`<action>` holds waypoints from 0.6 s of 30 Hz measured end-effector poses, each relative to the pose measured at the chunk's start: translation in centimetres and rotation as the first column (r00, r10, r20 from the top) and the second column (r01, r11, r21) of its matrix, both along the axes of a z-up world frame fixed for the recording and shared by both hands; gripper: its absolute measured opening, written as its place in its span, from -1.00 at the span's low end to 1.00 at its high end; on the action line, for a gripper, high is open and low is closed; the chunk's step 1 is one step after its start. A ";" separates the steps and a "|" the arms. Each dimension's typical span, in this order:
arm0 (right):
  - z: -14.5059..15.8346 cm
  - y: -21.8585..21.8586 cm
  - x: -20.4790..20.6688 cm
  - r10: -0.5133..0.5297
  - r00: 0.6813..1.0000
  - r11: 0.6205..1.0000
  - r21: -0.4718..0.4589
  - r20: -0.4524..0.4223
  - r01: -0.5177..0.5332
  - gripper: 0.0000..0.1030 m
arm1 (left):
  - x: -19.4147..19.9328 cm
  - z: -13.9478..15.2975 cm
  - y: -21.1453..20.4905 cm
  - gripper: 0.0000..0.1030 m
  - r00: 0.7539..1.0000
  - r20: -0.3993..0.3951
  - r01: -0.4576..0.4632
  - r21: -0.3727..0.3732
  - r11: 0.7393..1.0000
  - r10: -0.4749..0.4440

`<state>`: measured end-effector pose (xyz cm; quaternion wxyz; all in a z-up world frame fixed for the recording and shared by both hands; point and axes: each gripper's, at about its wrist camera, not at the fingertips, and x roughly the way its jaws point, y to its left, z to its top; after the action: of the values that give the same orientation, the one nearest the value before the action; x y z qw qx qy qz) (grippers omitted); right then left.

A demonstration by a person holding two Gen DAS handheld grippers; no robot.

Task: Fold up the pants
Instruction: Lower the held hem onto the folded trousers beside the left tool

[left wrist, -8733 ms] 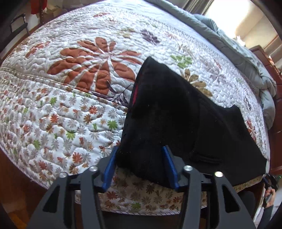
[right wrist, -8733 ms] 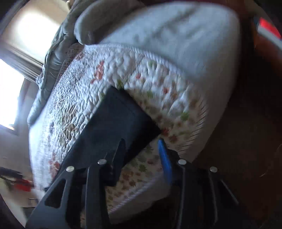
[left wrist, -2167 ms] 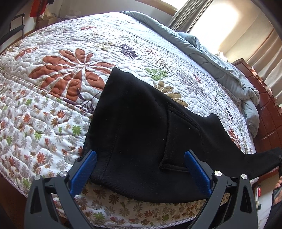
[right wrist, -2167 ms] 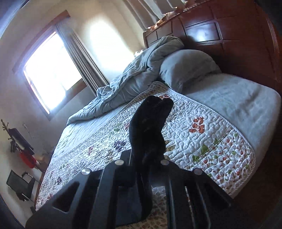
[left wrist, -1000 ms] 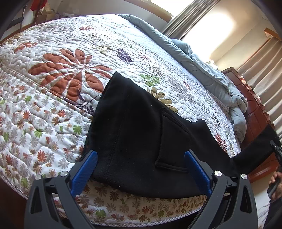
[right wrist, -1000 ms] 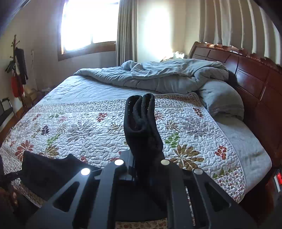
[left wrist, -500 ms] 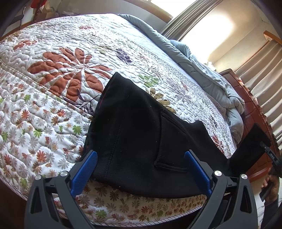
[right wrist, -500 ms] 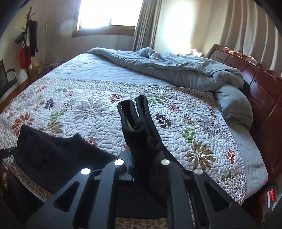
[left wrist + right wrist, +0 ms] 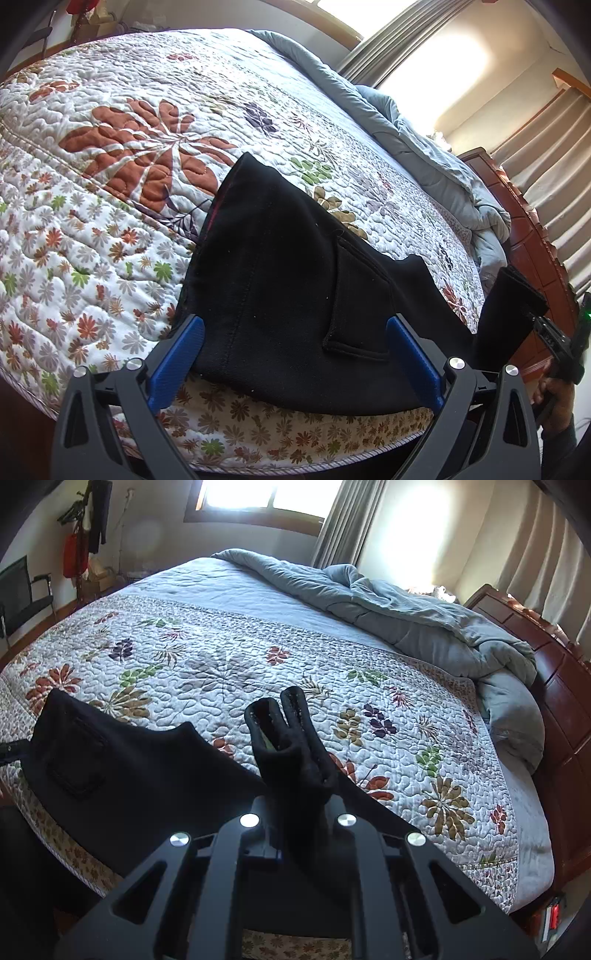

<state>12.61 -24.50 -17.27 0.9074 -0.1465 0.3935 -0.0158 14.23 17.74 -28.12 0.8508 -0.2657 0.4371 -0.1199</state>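
Observation:
Black pants (image 9: 288, 280) lie on the floral quilt (image 9: 122, 155) at the near edge of the bed, waist end toward me in the left wrist view. My left gripper (image 9: 295, 350) is open, its blue fingers on either side of the waist end without pinching it. My right gripper (image 9: 295, 812) is shut on the leg cuffs (image 9: 284, 734), which stick up past the fingers. The lifted leg end also shows in the left wrist view (image 9: 509, 306). The rest of the pants spread left in the right wrist view (image 9: 110, 760).
A rumpled grey duvet (image 9: 388, 602) and a pillow (image 9: 513, 716) lie at the head of the bed by the wooden headboard (image 9: 569, 709). A chair (image 9: 26, 594) and a coat rack (image 9: 81, 535) stand by the far wall under the window.
My right gripper has carried the leg cuffs leftward over the bed toward the waist end. My left gripper stays open around the waist.

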 end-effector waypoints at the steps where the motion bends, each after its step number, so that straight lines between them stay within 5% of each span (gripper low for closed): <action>1: -0.2 0.1 0.1 0.002 1.000 1.000 -0.002 -0.005 -0.002 -0.81 | -0.1 0.0 0.1 0.92 1.000 0.001 -0.001 -0.001 1.000 0.001; 18: -3.3 3.4 0.6 0.038 0.998 0.994 -0.099 -0.044 -0.042 -0.81 | -0.4 0.2 1.0 0.92 1.000 0.013 -0.018 -0.011 1.000 0.018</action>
<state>13.23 -21.11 -20.57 0.8906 -0.1996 0.4085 -0.0142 13.83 18.73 -27.93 0.8532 -0.2736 0.4286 -0.1162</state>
